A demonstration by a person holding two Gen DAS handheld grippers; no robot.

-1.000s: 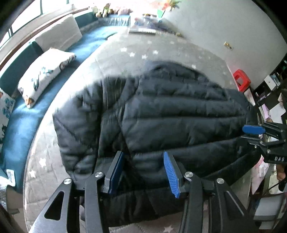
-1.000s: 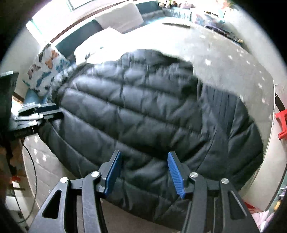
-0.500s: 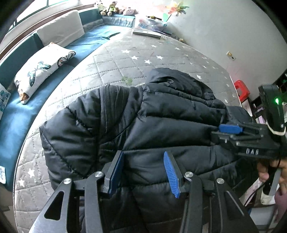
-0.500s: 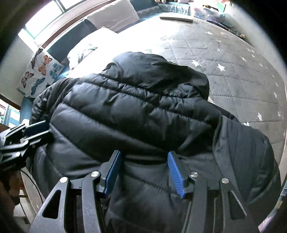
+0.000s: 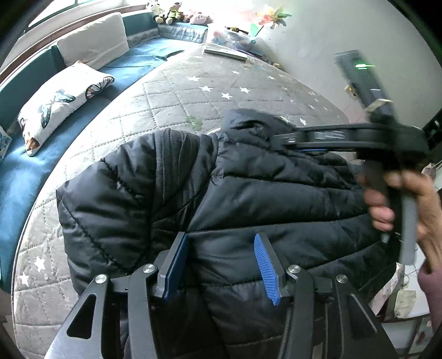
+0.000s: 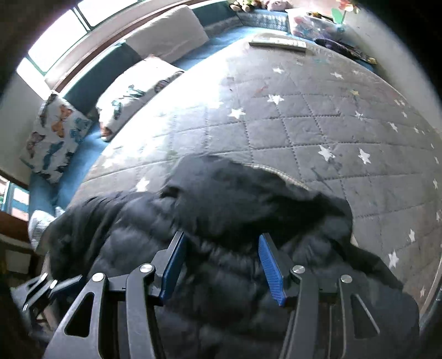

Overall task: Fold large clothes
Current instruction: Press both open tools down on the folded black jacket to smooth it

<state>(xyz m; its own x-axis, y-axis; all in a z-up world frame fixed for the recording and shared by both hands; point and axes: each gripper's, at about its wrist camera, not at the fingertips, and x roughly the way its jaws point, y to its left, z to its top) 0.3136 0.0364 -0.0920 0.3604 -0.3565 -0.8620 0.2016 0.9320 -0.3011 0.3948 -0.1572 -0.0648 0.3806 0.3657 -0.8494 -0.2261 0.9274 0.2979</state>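
A black quilted puffer jacket lies spread on the grey star-patterned bed cover, hood toward the far end. My left gripper hovers over the jacket's lower body. Its jaws are opening, both blue pad faces are bare and no fabric is pinched between them. In the left wrist view a hand holds my right gripper level just above the collar. From its own camera the right gripper stands open over the shoulders of the jacket, fingertips at the hood.
Butterfly pillows and a white cushion lie on the blue bench to the left of the bed. Soft toys and a flat book-like thing sit at the far end. The jacket's lower part hangs over the near bed edge.
The jacket has settled on the bed and lost its blur. My right gripper has swept from the jacket's right side forward to the collar. The left gripper has hardly shifted.
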